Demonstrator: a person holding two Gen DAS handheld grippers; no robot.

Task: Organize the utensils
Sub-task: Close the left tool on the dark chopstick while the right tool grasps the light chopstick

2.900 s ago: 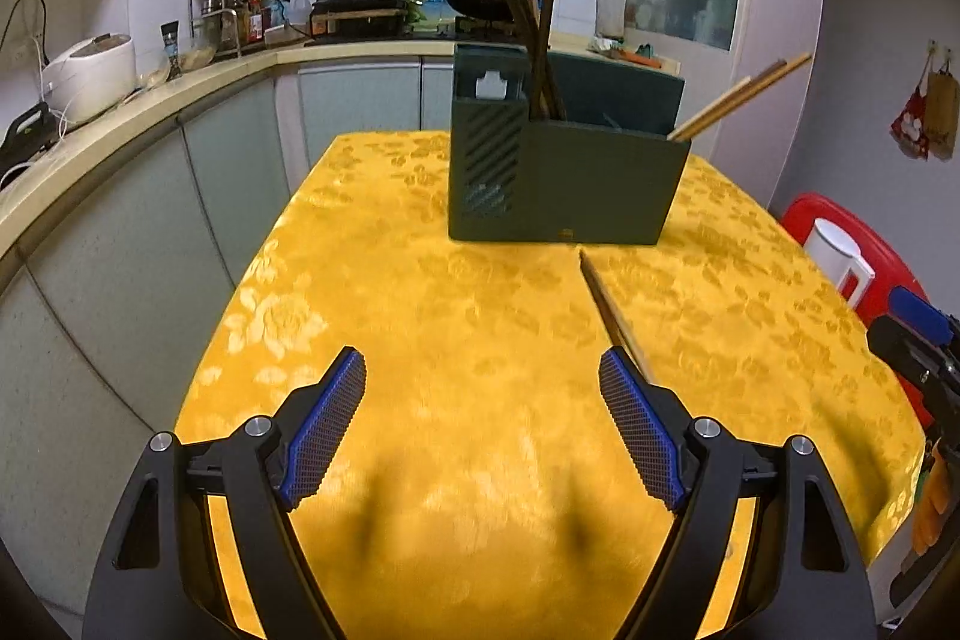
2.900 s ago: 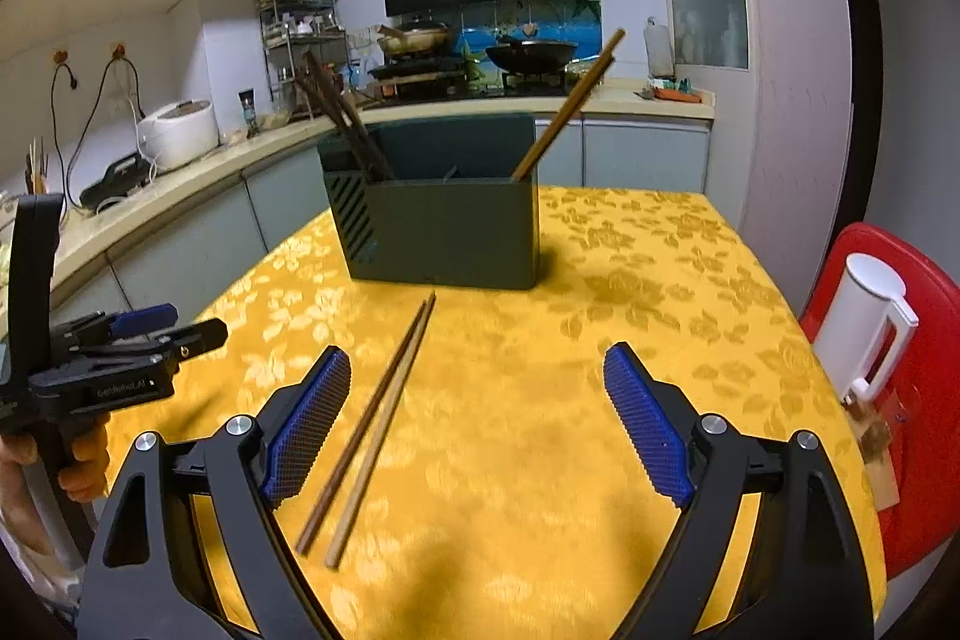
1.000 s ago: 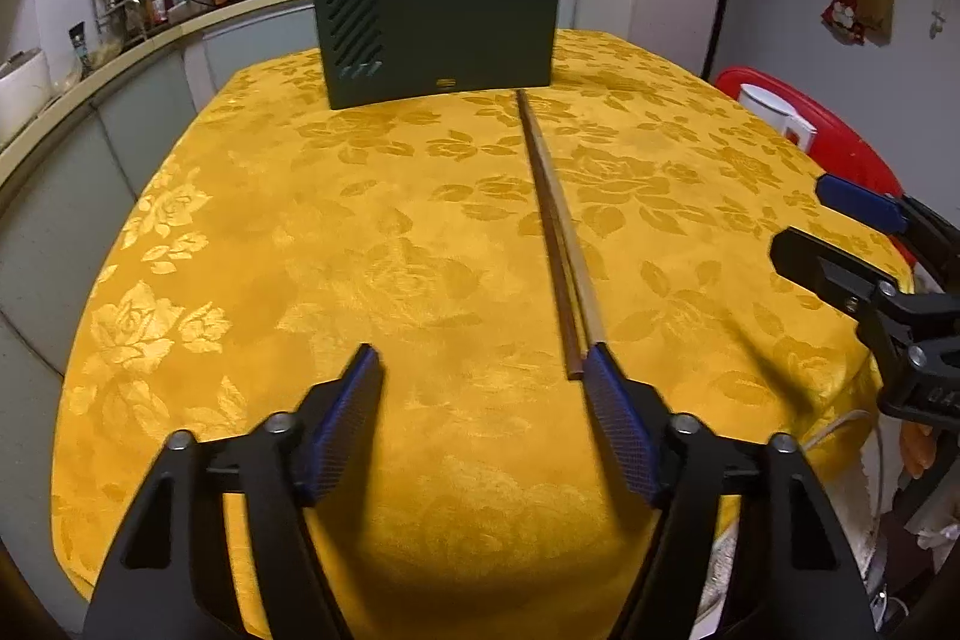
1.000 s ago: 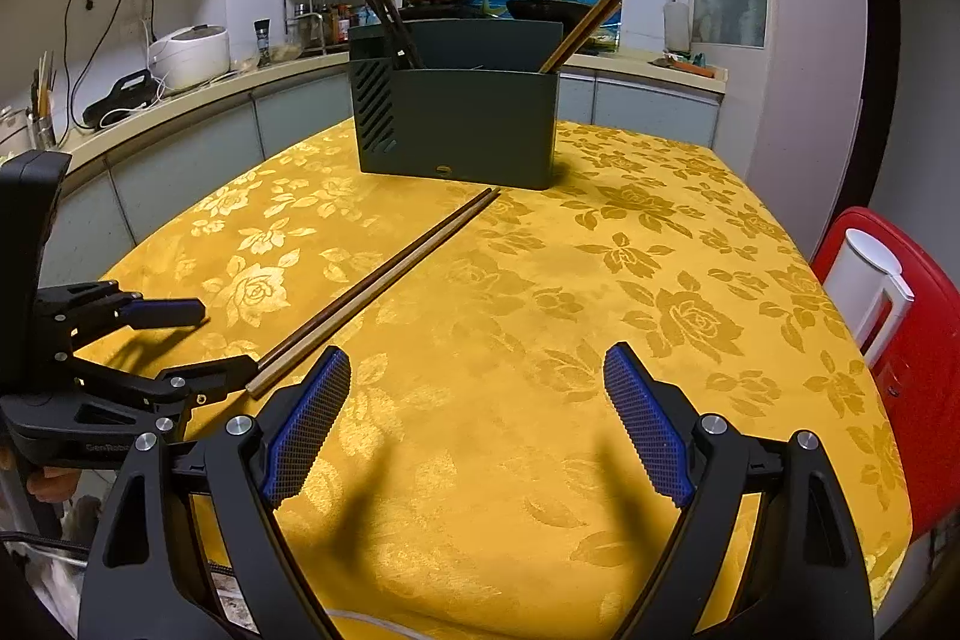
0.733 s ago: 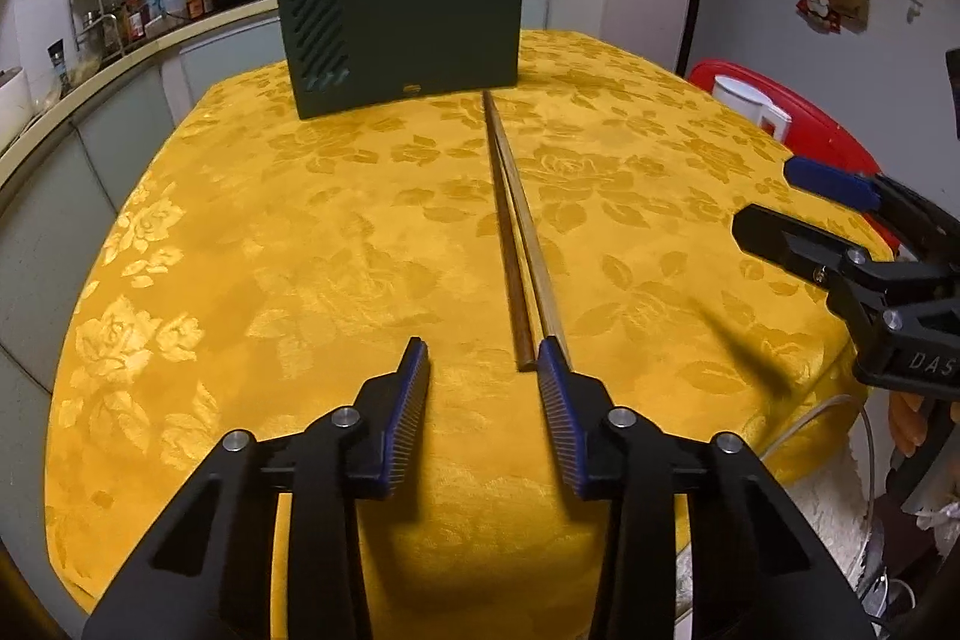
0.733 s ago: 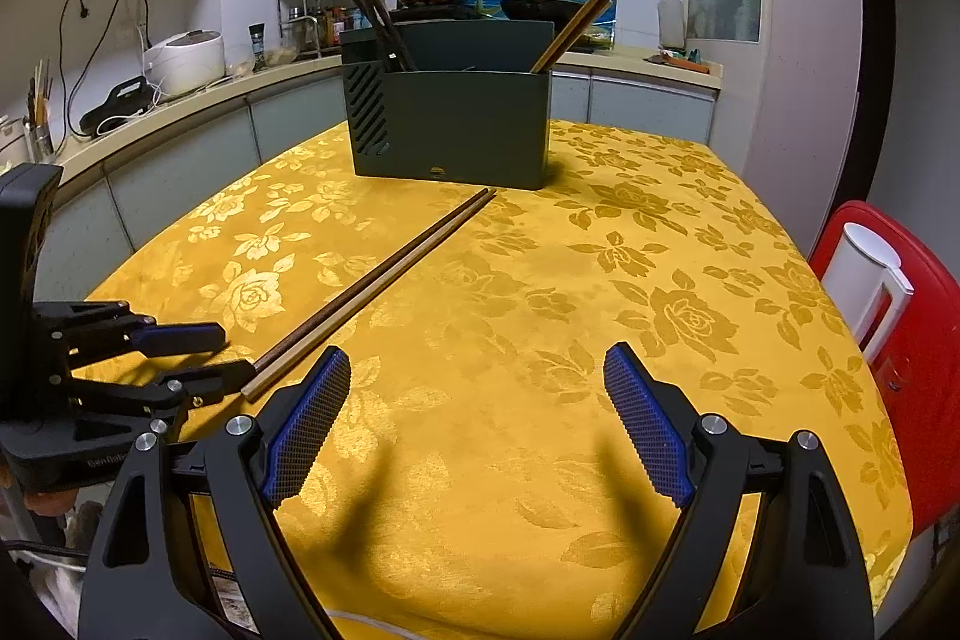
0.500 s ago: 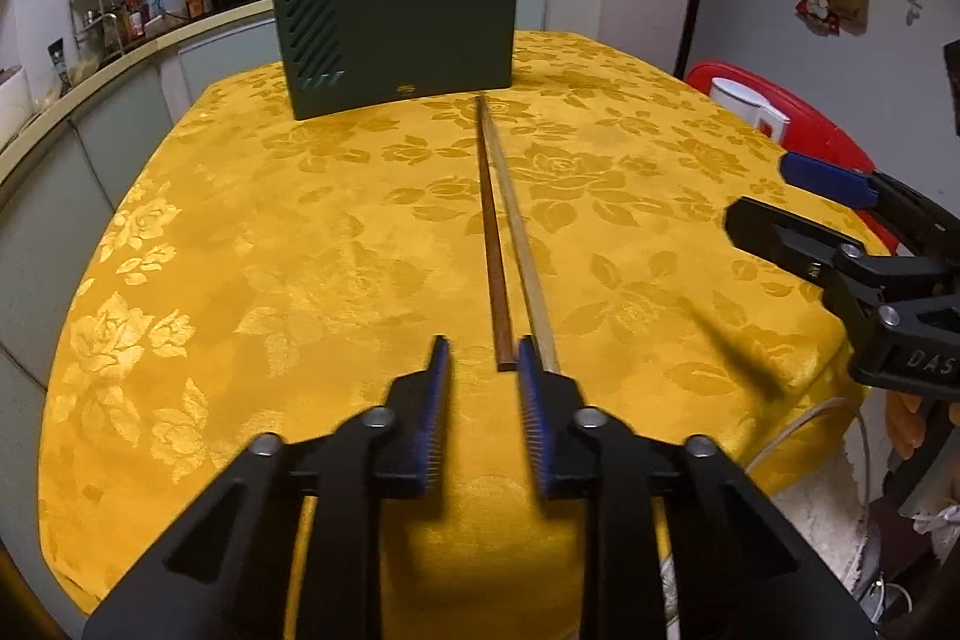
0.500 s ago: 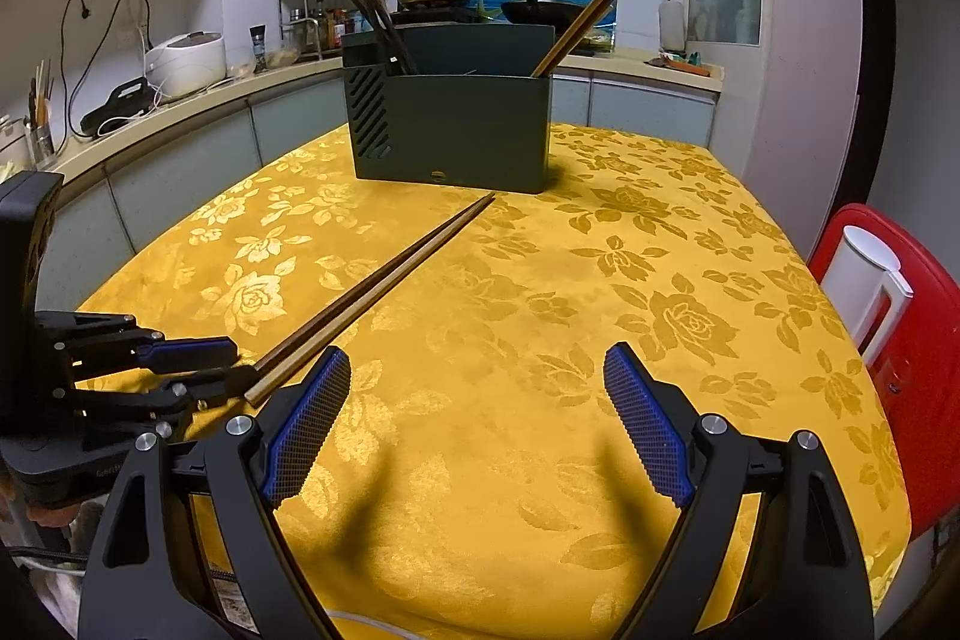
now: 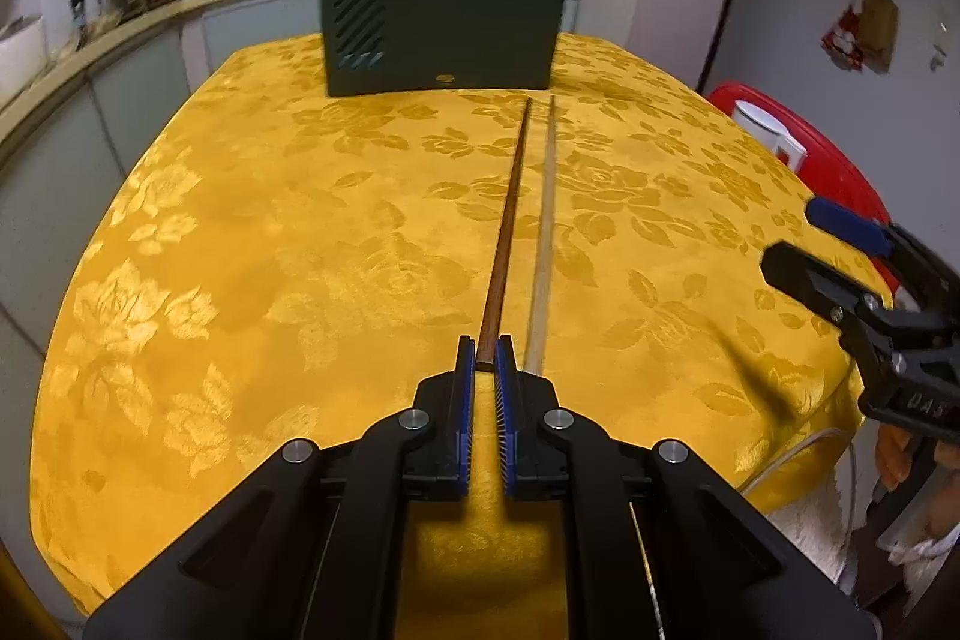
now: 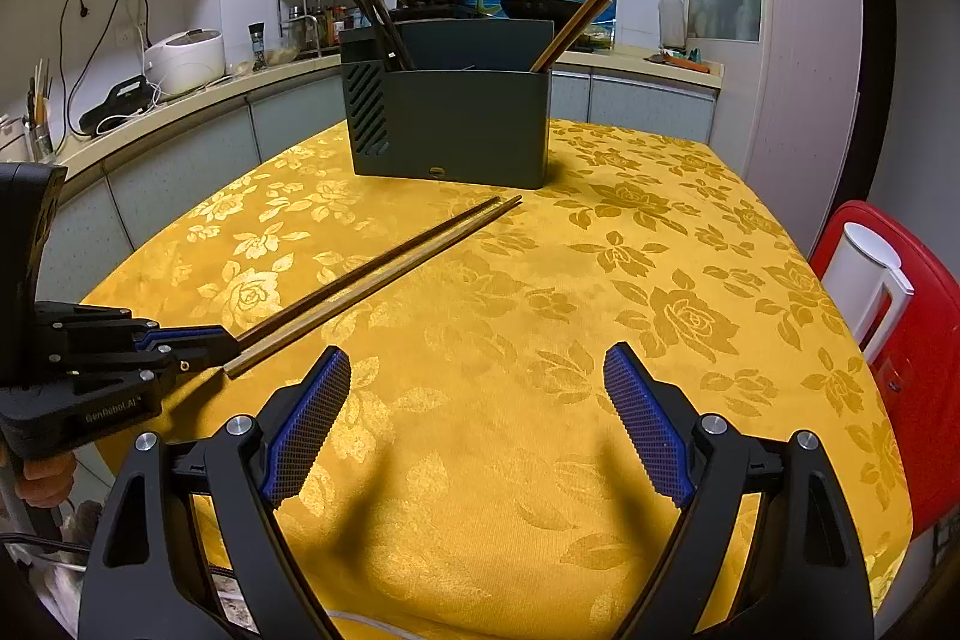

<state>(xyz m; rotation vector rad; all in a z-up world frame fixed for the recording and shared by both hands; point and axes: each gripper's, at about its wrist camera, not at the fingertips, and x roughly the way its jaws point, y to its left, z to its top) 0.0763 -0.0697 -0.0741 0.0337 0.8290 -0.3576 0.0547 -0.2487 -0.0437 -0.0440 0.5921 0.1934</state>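
Observation:
A dark brown chopstick and a light wooden chopstick lie side by side on the yellow tablecloth, pointing at a dark green utensil holder. My left gripper is shut on the near end of the dark chopstick, which still rests on the cloth. The light one lies just to its right. In the right wrist view the left gripper, both chopsticks and the holder show. My right gripper is open and empty above the cloth.
The holder has dark chopsticks at its left end and light ones at its right. A red stool with a white jug stands right of the table. A kitchen counter runs along the left and back.
My left gripper has moved onto the near end of the dark chopstick and closed from wide open to shut on it. The right gripper has stayed open and almost still.

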